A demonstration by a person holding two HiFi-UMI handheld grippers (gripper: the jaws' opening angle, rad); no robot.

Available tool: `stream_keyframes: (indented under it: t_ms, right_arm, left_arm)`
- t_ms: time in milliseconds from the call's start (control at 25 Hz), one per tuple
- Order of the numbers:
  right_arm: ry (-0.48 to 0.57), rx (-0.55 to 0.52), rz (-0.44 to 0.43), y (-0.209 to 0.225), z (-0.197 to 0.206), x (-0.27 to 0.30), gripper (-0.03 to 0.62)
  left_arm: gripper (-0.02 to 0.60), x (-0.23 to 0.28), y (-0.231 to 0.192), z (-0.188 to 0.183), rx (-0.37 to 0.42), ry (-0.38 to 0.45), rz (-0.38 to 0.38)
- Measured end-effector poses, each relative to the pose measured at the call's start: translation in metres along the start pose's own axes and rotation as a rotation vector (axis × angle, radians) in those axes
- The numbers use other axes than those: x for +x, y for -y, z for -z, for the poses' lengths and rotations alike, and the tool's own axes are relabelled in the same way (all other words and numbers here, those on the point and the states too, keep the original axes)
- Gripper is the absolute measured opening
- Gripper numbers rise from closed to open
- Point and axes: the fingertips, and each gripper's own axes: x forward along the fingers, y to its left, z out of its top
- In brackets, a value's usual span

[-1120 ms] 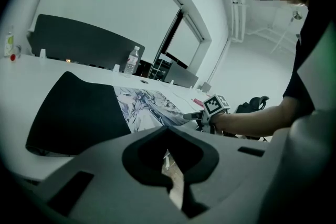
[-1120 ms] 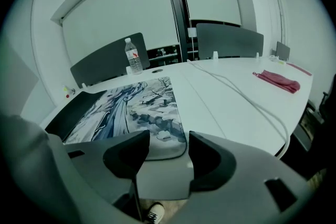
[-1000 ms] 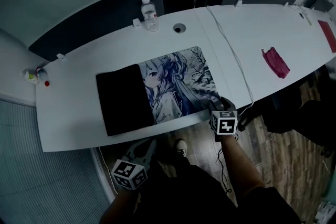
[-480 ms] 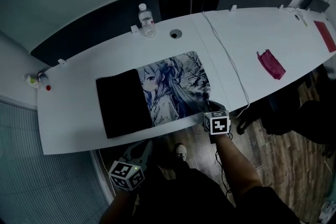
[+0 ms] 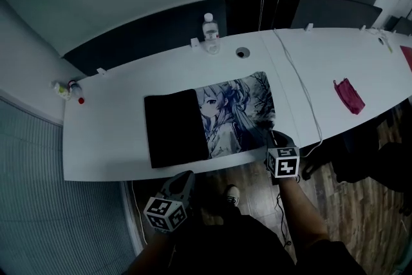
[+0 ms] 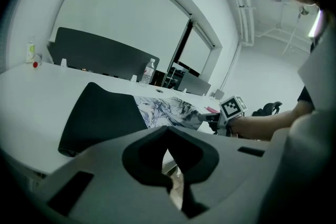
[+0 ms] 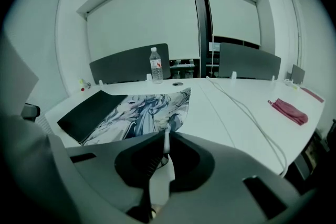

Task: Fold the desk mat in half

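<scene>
The desk mat (image 5: 238, 109) lies on the white table (image 5: 109, 138), anime print up, and its left part is folded over to show the black underside (image 5: 175, 127). My right gripper (image 5: 273, 133) is at the mat's near right corner. Its jaws have just been closing, and in the right gripper view the thin mat edge (image 7: 166, 140) stands pinched between them, just above the table. The print (image 7: 142, 110) stretches away ahead. My left gripper (image 5: 186, 178) hangs below the table's near edge, shut and empty (image 6: 169, 168), with the black fold (image 6: 100, 115) ahead of it.
A water bottle (image 5: 210, 25) and a cable hole (image 5: 243, 52) are at the far edge. A white cable (image 5: 302, 87) runs across the table right of the mat. A red cloth (image 5: 349, 95) lies further right. Small bottles (image 5: 64, 88) stand far left. Dark chairs (image 7: 247, 63) sit behind.
The right gripper's jaws have closed from wide open onto the mat's near right corner and lifted it a little. The left gripper shifted slightly under the table edge.
</scene>
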Motion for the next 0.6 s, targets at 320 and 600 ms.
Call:
stream_keyframes:
  t_ms: [320, 600]
  right_arm:
    - [0.078, -0.066, -0.072, -0.085, -0.040, -0.003, 0.037]
    - [0.077, -0.113, -0.159, -0.178, -0.046, 0.011, 0.037]
  left_arm:
    - [0.006, -0.032, -0.042, 0.002, -0.033, 0.015, 0.007]
    - [0.006, -0.072, -0.082, 0.012, -0.057, 0.019, -0.012]
